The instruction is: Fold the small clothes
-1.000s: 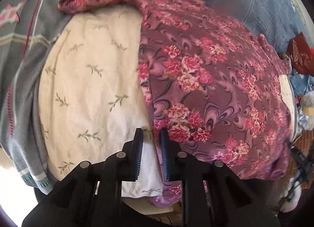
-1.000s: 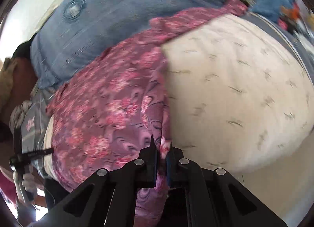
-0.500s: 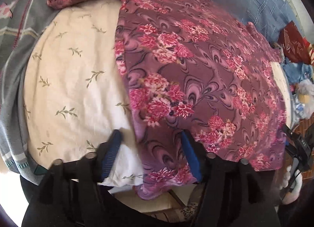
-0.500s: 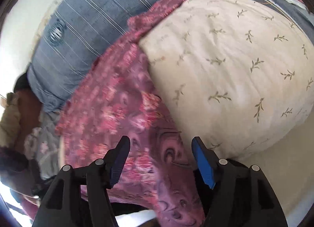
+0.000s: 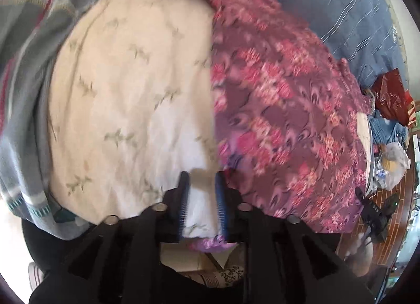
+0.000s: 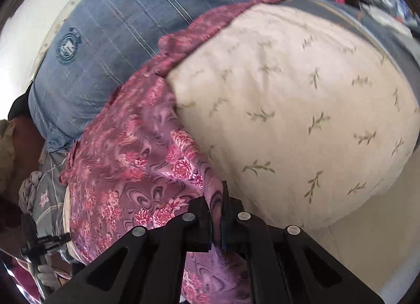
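A purple floral garment [image 6: 126, 172] is spread on a cream pillow [image 6: 302, 120], its long edge running toward twelve o'clock — pinched at its near hem by the just-closed right gripper [image 6: 216, 214], while the left gripper [image 5: 202, 199], just narrowed, holds only cream cloth — garment at one o'clock.

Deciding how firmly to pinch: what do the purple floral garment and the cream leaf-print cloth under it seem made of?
Purple floral garment: thin, slightly glossy, probably synthetic or satin-like; it drapes limply and shines faintly. Cream leaf-print cloth: matte woven, cotton-like, finely creased.
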### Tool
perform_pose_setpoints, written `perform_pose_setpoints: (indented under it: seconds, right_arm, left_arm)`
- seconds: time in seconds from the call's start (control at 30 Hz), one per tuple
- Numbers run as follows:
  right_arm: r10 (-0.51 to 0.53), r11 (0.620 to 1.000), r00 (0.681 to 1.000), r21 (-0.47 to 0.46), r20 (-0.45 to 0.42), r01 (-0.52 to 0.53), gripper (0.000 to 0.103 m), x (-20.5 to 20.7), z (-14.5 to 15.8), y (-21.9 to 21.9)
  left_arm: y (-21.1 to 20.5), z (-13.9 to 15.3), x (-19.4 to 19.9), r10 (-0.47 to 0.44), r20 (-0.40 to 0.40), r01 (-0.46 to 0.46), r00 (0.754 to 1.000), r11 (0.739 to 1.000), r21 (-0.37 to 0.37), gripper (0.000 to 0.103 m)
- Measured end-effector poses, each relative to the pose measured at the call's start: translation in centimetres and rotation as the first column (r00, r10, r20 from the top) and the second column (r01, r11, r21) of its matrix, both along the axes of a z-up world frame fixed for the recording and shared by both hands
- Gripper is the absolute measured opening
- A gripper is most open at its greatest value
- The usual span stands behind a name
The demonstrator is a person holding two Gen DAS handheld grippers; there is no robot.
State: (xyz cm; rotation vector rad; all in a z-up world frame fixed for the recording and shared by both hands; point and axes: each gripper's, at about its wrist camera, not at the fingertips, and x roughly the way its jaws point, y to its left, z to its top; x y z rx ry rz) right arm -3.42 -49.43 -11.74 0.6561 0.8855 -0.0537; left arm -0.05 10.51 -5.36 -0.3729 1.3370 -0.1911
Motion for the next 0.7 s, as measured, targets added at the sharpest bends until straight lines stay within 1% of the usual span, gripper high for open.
perform_pose_setpoints:
  seconds: [0.03,0.07,0.1,0.2,0.23,0.27,0.33,0.4,0.43,0.53,0.57,0.6,0.67,0.7]
  right_arm:
    - [-0.001,1.0,1.0,0.017,-0.001,0.001,0.004,0.1,-0.4,0.0]
    - [0.006,0.999,1.0,0.036,-0.001,-0.006,0.007,0.4,-0.5,0.2]
    - [0.009,0.999,1.0,0.039,-0.004,-0.009,0.01,0.5,-0.6,0.3]
    - [0.014,0.998,1.0,0.066,-0.025,-0.012,0.014,0.6,-0.7,0.0]
    - [0.01,0.997,1.0,0.071,-0.028,-0.008,0.017,0.6,-0.7,-0.1]
    - [0.007,0.997,0.999,0.075,-0.033,-0.004,0.023,0.5,-0.8,-0.2]
    - [0.007,0.996,0.999,0.085,-0.04,-0.003,0.025,0.2,-1.1,-0.3]
    - [0.009,0.995,0.999,0.096,-0.045,-0.005,0.025,-0.1,-1.3,-0.4]
    - [0.008,0.995,0.999,0.101,-0.046,-0.003,0.026,-0.2,-1.3,-0.4]
    - [0.015,0.995,0.999,0.104,-0.046,-0.01,0.032,-0.4,-1.3,-0.4]
    - [0.017,0.995,0.999,0.101,-0.048,-0.012,0.033,-0.3,-1.3,-0.4]
    - [0.018,0.995,0.999,0.098,-0.049,-0.013,0.033,-0.3,-1.3,-0.3]
    - [0.018,0.995,0.999,0.098,-0.049,-0.013,0.037,-0.2,-1.2,-0.2]
    - [0.019,0.995,0.999,0.1,-0.048,-0.014,0.038,-0.1,-1.2,-0.1]
  left_arm:
    - [-0.3,-0.1,-0.5,-0.013,0.007,0.013,1.0,1.0,-0.001,0.031]
    - [-0.9,0.0,-0.9,-0.033,0.023,0.033,0.999,0.999,0.003,0.038]
    - [-1.8,0.2,-1.4,-0.067,0.046,0.066,0.997,0.998,0.016,0.042]
    - [-4.2,0.1,-1.9,-0.131,0.081,0.126,0.988,0.99,0.062,0.042]
    - [-4.3,0.0,-1.9,-0.13,0.082,0.125,0.988,0.99,0.061,0.042]
    - [-4.5,0.0,-1.9,-0.122,0.093,0.117,0.988,0.991,0.065,0.042]
    - [-5.1,-0.1,-1.4,-0.123,0.094,0.12,0.988,0.992,0.036,0.042]
    - [-4.8,-0.1,-1.7,-0.121,0.068,0.124,0.99,0.992,-0.037,0.042]
    - [-4.8,-0.1,-1.8,-0.12,0.063,0.123,0.991,0.991,-0.048,0.042]
    - [-5.3,0.0,-2.6,-0.137,0.069,0.14,0.988,0.989,-0.052,0.05]
    - [-5.7,0.0,-3.1,-0.165,0.071,0.169,0.984,0.983,-0.068,0.057]
    - [-6.0,0.1,-3.5,-0.18,0.071,0.186,0.981,0.98,-0.074,0.061]
    - [-6.8,0.1,-4.1,-0.222,0.082,0.228,0.971,0.971,-0.067,0.063]
    - [-7.4,-0.1,-4.1,-0.24,0.083,0.244,0.967,0.969,-0.045,0.063]
